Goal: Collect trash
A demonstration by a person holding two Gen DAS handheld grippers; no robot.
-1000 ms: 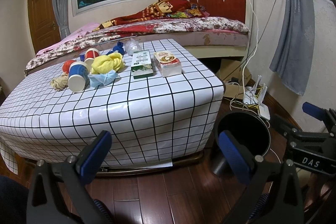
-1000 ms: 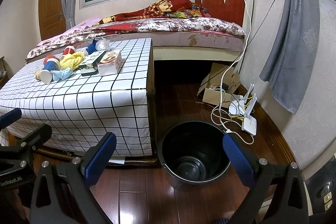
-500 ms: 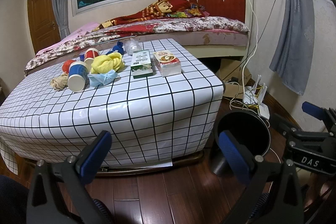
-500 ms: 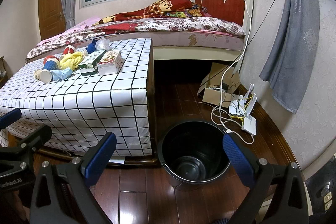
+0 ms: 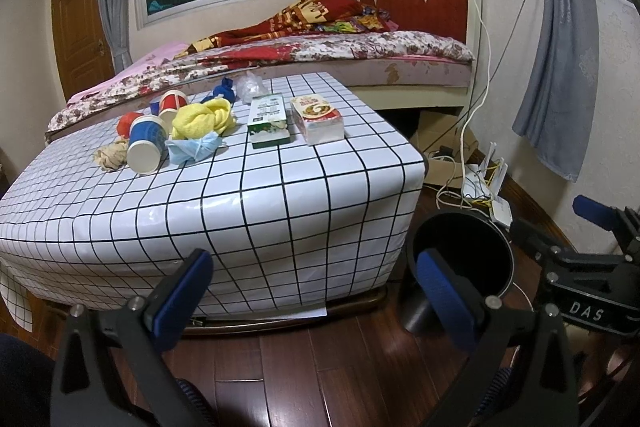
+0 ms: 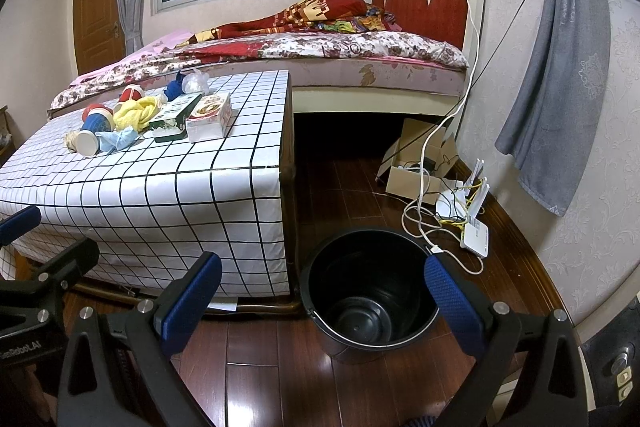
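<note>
Trash lies on the checked table (image 5: pixel 248 187): a blue paper cup (image 5: pixel 146 143) on its side, a red cup (image 5: pixel 173 103), a yellow cloth (image 5: pixel 206 117), a blue face mask (image 5: pixel 194 149), a green carton (image 5: pixel 268 121) and a white food box (image 5: pixel 318 119). A black bin (image 6: pixel 370 301) stands on the floor right of the table; it also shows in the left wrist view (image 5: pixel 460 267). My left gripper (image 5: pixel 312 295) is open and empty, low before the table's front. My right gripper (image 6: pixel 320 303) is open and empty, above the bin's near side.
A bed (image 6: pixel 320 55) runs behind the table. A cardboard box (image 6: pixel 416 167), white cables (image 6: pixel 420 219) and a router (image 6: pixel 474 227) lie on the wooden floor by the right wall. A grey curtain (image 6: pixel 560 67) hangs at the right.
</note>
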